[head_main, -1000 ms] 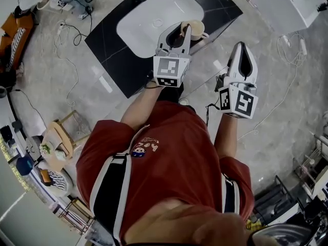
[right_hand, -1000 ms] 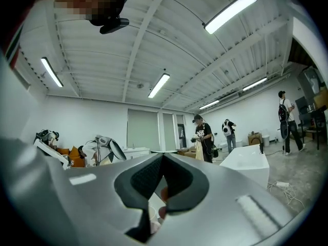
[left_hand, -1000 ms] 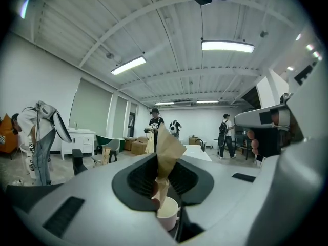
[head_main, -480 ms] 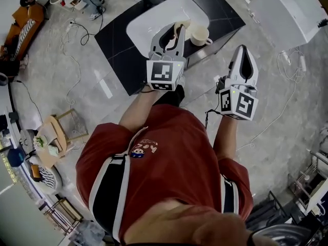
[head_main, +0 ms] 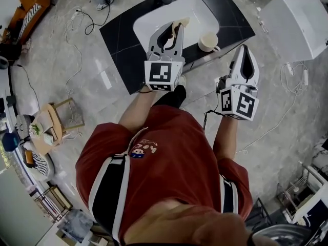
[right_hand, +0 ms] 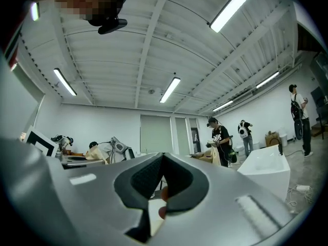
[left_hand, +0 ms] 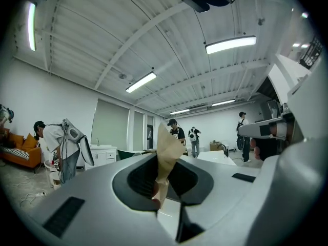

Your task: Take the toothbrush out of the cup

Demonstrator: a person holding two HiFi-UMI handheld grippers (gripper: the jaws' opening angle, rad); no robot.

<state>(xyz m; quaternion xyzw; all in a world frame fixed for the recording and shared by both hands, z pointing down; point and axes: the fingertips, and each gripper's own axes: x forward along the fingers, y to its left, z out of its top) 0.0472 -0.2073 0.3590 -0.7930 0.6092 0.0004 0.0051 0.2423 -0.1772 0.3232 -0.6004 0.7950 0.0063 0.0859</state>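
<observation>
A beige toothbrush is clamped between the jaws of my left gripper, which hangs over the white sink. In the left gripper view the toothbrush stands up from between the jaws as a flat tan strip. The cream cup with a handle stands on the black counter right of the sink, apart from the left gripper. My right gripper is shut and empty, hanging off the counter's near right corner; its view shows the jaws meeting with nothing between them.
A big white box stands at the top right. Cables trail over the marble floor left of the counter. A small wooden table with clutter is at the left. Several people stand in the room.
The left gripper has drawn up and left, away from the cup, with the toothbrush in it. The cup now stands on its own to the right. The right gripper has barely shifted.
</observation>
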